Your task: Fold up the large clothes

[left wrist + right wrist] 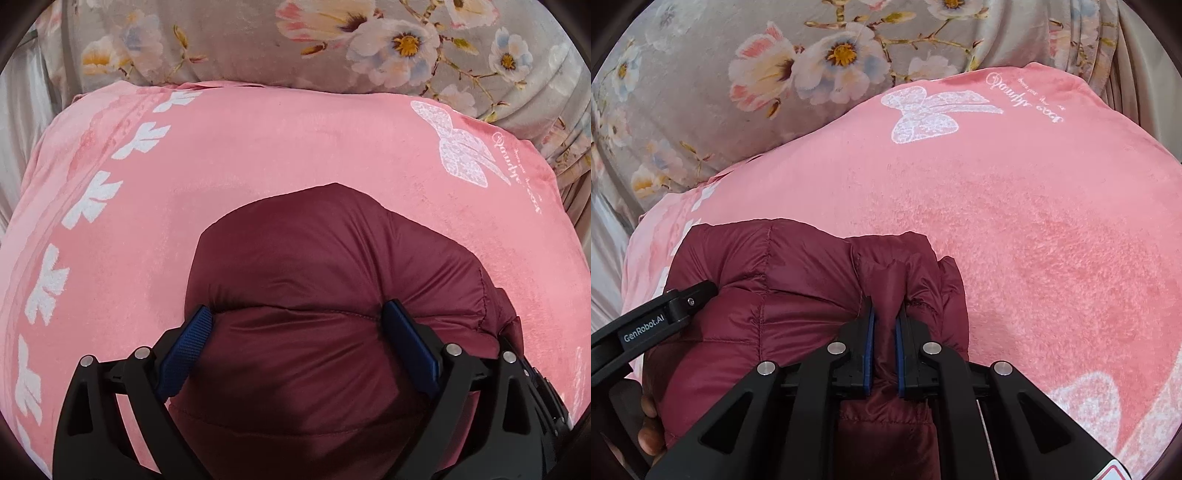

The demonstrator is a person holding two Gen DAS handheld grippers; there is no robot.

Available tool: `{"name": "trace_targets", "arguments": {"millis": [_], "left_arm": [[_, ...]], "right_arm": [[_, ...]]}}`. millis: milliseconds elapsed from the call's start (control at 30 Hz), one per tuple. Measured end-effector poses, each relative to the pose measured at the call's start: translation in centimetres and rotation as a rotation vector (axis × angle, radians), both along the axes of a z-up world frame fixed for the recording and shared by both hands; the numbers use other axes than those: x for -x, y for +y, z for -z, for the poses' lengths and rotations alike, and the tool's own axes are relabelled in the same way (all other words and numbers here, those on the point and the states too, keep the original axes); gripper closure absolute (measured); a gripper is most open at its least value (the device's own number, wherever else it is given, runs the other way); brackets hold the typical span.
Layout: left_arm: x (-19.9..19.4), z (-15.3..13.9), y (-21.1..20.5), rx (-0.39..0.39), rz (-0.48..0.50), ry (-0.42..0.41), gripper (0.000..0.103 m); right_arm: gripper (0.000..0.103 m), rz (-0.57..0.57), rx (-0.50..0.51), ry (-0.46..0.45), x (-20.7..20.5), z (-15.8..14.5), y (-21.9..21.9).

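This is a home bedroom: ahead of the fingers spreads a soft pink plush blanket (258, 155) printed with white leaves and a white lace butterfly, like bedding laid over a bed. Beyond the fingertips, at its far edge, lies a grey floral cotton sheet (701, 48) with pink and white blossoms, and pale pleated fabric (18, 110) hangs at the side
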State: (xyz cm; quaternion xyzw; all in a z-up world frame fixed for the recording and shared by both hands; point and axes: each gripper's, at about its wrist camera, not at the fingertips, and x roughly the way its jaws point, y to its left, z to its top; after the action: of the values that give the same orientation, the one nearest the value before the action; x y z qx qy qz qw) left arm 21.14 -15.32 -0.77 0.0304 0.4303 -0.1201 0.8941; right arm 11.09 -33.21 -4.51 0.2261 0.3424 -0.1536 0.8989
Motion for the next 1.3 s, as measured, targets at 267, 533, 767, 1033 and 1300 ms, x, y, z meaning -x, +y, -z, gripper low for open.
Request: {"name": "trace_targets", "arguments": {"millis": [267,533,767,1033,1300], "left_arm": [[-0.2,1.3,-0.7,-0.034,-0.002,-0.036,0.005],[-0.2,2.1,-1.2,-0.058,-0.006,-0.073,0.005],[0.0,2.5,-1.4,-0.073,-0.008,-0.105,0.005],[0.2,2.8,-1.6,-0.083,-0.014,-0.137,0.005],[0.3,2.3,-0.8,-0.073,0.027,-0.083,0.005]], "right_arm": [[0.097,-0.009,0.006,-0.004,-0.4,1.0,0.1],[0.097,-0.007,0.023,-0.012,-0.5,1.4,0.4],[0.097,-0.006,0.025,-0.015,-0.6,1.5,0.4],[0.097,-0.001,0.015,-0.029,-0.5,1.5,0.4],[0.091,-0.052,-0.224,-0.077,1.7,1.4,-2.6]]}}
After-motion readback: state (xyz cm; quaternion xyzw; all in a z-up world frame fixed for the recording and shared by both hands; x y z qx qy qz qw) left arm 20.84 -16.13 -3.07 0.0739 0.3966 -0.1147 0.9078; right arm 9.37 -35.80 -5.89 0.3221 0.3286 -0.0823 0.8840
